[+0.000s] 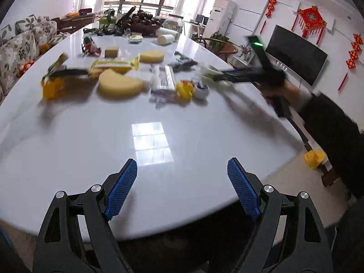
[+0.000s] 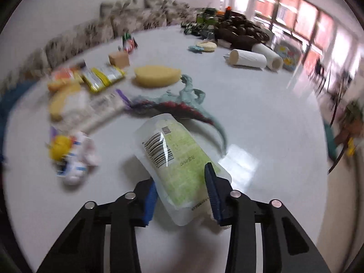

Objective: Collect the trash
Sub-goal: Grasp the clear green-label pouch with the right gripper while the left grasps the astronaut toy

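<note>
My right gripper (image 2: 182, 193) has its blue fingers (image 2: 212, 191) closed in on a clear pouch (image 2: 175, 159), one pad on each side edge near its lower end; the pouch is lifted off the surface and tilts up and away from me. Pouch: transparent film, pale green printed panel, barcode on the left face, small code square near the top, a clear seam at the bottom. My left gripper (image 1: 182, 188) is spread wide over the near edge of the white surface (image 1: 91, 136), fingers (image 1: 122, 188) holding nothing and touching nothing; a bright window reflection lies on the bare top just ahead of them. Beyond the pouch in the right wrist view: a toy dinosaur (image 2: 182, 102) with a dark red back, directly behind the pouch top, blurred. Left of it a long clear wrapper (image 2: 102, 109), a yellow duck (image 2: 60, 147) beside a crumpled white-and-blue wrapper (image 2: 79, 166), and further back a yellow sponge (image 2: 157, 76), a yellow snack packet (image 2: 102, 77) and a small tan block (image 2: 119, 59). Far end: two paper rolls (image 2: 248, 60) lying on their sides, a flat tape roll (image 2: 206, 45), and a dark heap (image 2: 241, 31) I cannot make out. From the left wrist view the right gripper shows at the right, over the surface edge, blurred. Floral sofa (image 1: 20, 47) along the left; television (image 1: 295, 54) on the right wall.
</note>
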Demonstrator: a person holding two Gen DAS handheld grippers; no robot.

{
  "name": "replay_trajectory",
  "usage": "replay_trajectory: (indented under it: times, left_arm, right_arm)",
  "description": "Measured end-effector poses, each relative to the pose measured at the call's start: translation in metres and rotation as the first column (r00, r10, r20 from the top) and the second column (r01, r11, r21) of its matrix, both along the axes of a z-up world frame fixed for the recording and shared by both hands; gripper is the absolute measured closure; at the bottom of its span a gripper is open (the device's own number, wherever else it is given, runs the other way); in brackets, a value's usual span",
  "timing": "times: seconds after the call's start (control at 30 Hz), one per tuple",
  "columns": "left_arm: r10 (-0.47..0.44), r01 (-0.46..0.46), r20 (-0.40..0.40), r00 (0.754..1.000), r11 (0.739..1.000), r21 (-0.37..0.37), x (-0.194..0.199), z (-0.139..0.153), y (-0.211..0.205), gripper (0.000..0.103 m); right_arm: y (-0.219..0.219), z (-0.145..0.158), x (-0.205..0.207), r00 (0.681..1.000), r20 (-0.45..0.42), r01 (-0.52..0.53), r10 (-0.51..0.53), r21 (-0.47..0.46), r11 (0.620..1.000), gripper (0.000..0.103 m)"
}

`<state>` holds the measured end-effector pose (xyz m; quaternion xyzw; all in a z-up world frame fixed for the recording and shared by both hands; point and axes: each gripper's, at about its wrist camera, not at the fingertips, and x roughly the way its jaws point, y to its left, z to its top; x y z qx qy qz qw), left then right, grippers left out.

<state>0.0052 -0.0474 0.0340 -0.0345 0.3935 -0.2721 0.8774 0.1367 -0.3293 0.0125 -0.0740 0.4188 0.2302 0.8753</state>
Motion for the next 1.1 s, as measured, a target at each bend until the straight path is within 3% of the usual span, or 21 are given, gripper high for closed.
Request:
replay_trajectory:
  times: [0.07,0.17,0.3,0.4,0.5,0.63,0.73,0.8,0.87,0.97,1.03,1.1]
  left_arm:
    - [0.016,-0.017,-0.017,1.0,1.0,-0.019,0.018,0.001,-0.005,0.023]
    - [-0.01,0.01,-0.003,1.0,1.0,-0.008,0.042,0.007,-0.024,0.023]
    - [-0.061,0.054,0.074,0.995,0.995,0.089,0.074,0.016,-0.074,0.023]
    - [-0.14,0.122,0.103,0.985,0.98,0.158,0.099,0.014,-0.107,0.023]
    - [-0.199,0.181,0.064,0.978,0.96,0.214,0.127,0.001,-0.126,0.023]
    - [-0.287,0.282,-0.018,0.958,0.928,0.243,0.146,-0.016,-0.139,0.023]
    - [-0.333,0.322,-0.019,0.943,0.893,0.314,0.143,-0.03,-0.148,0.023]
    - [-0.339,0.324,-0.007,0.941,0.895,0.307,0.137,-0.031,-0.145,0.03]
    - [-0.341,0.325,0.004,0.94,0.899,0.294,0.132,-0.032,-0.14,0.047]
    - [-0.334,0.319,0.002,0.943,0.902,0.292,0.127,-0.035,-0.137,0.046]
    - [-0.34,0.324,0.004,0.94,0.898,0.297,0.12,-0.038,-0.137,0.046]
    - [-0.349,0.332,0.002,0.937,0.895,0.297,0.119,-0.038,-0.138,0.046]
  right_arm:
    - [-0.011,0.006,-0.017,0.999,-0.023,0.029,-0.027,0.112,0.993,0.071]
    - [-0.043,0.011,-0.059,0.995,-0.069,0.085,-0.065,0.354,0.932,0.078]
    - [-0.062,0.011,-0.119,0.987,-0.098,0.16,-0.129,0.458,0.875,0.088]
    - [-0.064,0.003,-0.158,0.981,-0.109,0.191,-0.158,0.475,0.859,0.089]
    - [-0.069,-0.004,-0.181,0.975,-0.131,0.223,-0.181,0.521,0.824,0.089]
    - [-0.071,-0.008,-0.191,0.966,-0.136,0.26,-0.221,0.494,0.83,0.089]
    - [-0.062,-0.004,-0.187,0.968,-0.116,0.25,-0.221,0.418,0.873,0.087]
    - [-0.053,-0.005,-0.18,0.969,-0.123,0.244,-0.214,0.361,0.9,0.084]
    - [-0.046,-0.011,-0.173,0.974,-0.143,0.217,-0.177,0.354,0.91,0.083]
    - [-0.04,-0.021,-0.162,0.972,-0.184,0.207,-0.146,0.377,0.903,0.076]
    - [-0.035,-0.026,-0.157,0.97,-0.2,0.206,-0.136,0.384,0.9,0.062]
    - [-0.031,-0.027,-0.157,0.972,-0.205,0.192,-0.115,0.409,0.892,0.061]
